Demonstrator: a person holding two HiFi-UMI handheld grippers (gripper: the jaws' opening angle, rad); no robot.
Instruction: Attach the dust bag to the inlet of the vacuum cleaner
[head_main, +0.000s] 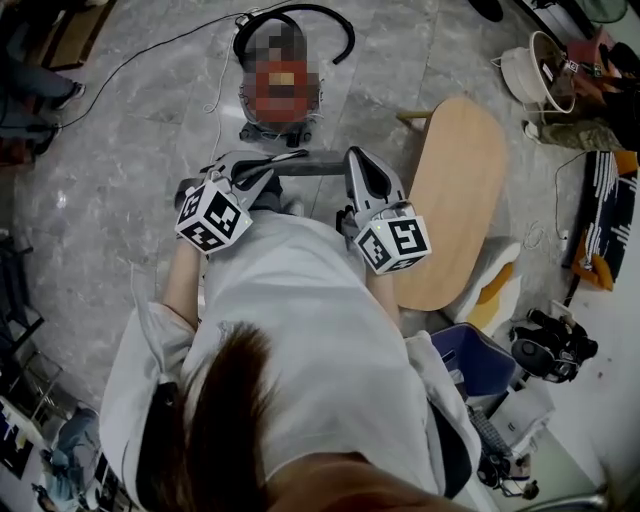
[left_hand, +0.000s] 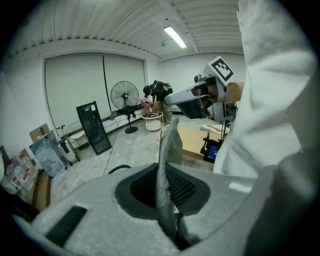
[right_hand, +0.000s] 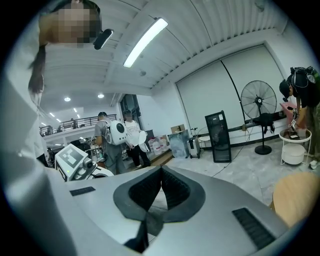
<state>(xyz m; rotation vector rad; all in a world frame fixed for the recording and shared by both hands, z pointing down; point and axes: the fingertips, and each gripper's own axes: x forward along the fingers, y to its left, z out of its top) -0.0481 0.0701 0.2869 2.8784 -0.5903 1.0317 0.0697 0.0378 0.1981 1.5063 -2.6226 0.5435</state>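
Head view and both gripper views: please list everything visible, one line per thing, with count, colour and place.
vacuum cleaner: one, dark, on the floor ahead of the person
hose: one, black, arcing round the vacuum cleaner
dust bag: one, grey, between the left gripper's jaws
table: one, light wood, oval, at the person's right
blue box: one, blue, on the floor near the table
pedestal fan: one, black, by the far wall
bystanders: two, one wearing a white backpack, in the background
left gripper: one, grey, shut on the dust bag
right gripper: one, grey, jaws together
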